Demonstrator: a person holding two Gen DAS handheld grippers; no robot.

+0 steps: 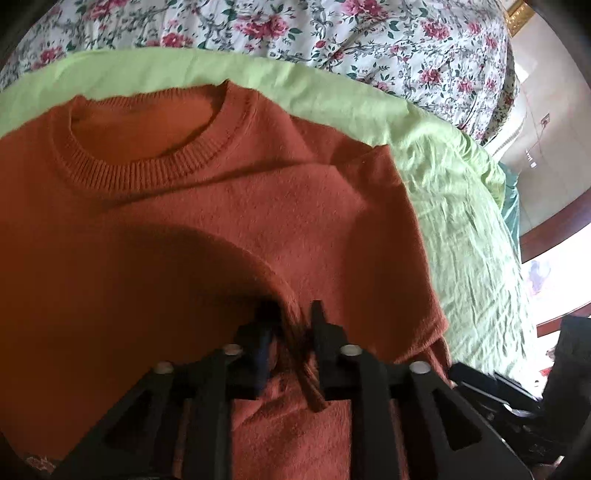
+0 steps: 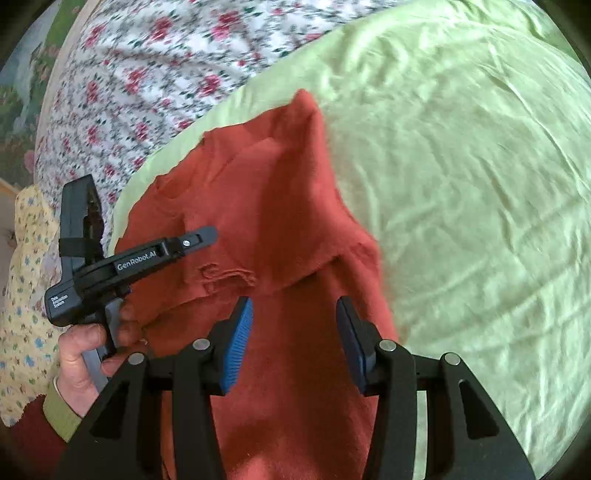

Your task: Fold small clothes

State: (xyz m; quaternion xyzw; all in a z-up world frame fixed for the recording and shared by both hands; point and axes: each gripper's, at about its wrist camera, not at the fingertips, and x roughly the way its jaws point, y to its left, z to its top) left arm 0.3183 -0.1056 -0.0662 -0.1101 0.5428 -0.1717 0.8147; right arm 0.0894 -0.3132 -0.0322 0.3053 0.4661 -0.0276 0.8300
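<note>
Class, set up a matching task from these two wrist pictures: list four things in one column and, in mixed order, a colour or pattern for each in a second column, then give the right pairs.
Things:
1. sweater
2. sheet
3. quilt
4. pads of the right gripper

Colours or patterns:
A. blue
B. white with red flowers
C. rust orange
D. pale green

Pairs: 1-C, 2-D, 3-B, 4-A

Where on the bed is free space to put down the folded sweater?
The light green sheet lies bare right of the rust-orange knitted sweater, out to its edge. A narrower green strip runs between collar and floral quilt. The left side is crowded by the left gripper.
</note>
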